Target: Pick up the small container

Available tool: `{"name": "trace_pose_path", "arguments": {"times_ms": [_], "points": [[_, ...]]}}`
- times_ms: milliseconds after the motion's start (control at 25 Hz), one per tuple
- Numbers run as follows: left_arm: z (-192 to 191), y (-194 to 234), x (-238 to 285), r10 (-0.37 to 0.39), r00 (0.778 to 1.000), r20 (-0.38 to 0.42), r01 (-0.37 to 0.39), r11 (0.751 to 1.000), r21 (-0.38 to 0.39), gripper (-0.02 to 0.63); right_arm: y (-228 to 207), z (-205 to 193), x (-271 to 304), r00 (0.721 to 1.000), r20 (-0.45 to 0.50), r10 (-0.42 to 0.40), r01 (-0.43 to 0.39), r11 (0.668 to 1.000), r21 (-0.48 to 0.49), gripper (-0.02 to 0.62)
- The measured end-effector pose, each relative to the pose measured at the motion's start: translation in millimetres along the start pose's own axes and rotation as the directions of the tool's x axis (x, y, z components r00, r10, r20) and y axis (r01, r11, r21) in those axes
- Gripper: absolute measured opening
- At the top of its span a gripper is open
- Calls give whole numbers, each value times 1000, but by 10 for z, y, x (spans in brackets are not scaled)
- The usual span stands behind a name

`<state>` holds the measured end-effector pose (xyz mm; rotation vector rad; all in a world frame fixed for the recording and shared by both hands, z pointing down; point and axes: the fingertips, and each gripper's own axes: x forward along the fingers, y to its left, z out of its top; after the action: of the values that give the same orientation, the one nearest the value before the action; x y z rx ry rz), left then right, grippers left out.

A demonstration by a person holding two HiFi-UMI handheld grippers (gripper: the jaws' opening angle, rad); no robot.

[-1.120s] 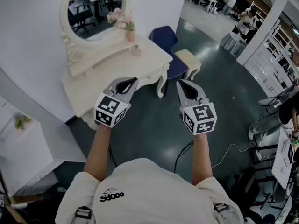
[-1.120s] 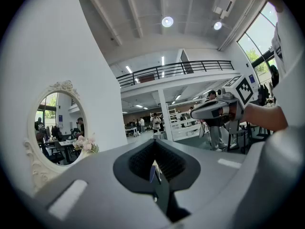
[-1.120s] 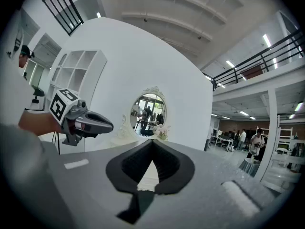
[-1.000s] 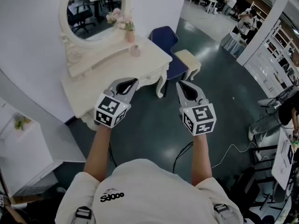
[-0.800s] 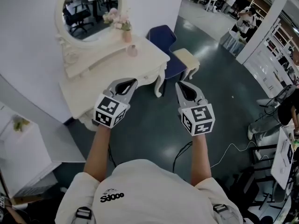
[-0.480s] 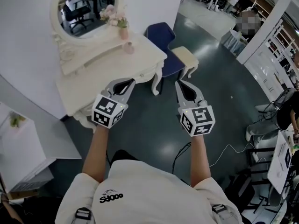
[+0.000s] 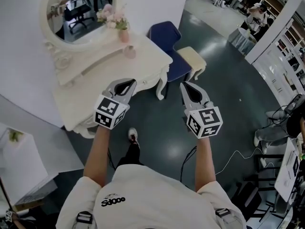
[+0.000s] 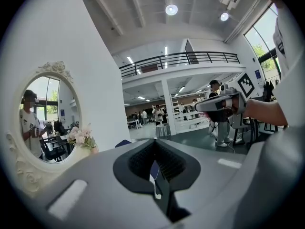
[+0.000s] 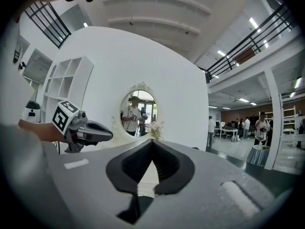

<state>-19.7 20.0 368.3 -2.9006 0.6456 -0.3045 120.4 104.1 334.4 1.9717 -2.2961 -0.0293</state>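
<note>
Head view, left tool point(image 7: 128, 83), right tool point(image 7: 184, 85) closed empty, open floor point(image 7: 159, 123) beside table point(image 7: 83, 92) edge

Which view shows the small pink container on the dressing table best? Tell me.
The head view: the small pink container stands in plain sight on the dressing table, beside the flower vase. Neither gripper view shows the container; only the flowers and mirror appear there.

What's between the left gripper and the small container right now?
Head view: only bare vanity top lies between the left gripper and the small container.
</note>
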Motion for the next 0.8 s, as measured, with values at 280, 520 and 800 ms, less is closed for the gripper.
{"name": "trace_pose_path", "arguments": {"times_ms": [280,520,800], "points": [[-68,942,743,-17,1000,7,17,999,-28,20,-368,80,1089,999,-32,-30,30,999,-19,2],[-74,1636,1337,-47,999,-6,46,999,-22,20,-683,170,1913,997,-46,-59,59,998,2,2],[-155,2119,1759,-58,998,-11,58,997,-54,20,-889,100,2493,995,-64,-80,86,992,96,2]]}}
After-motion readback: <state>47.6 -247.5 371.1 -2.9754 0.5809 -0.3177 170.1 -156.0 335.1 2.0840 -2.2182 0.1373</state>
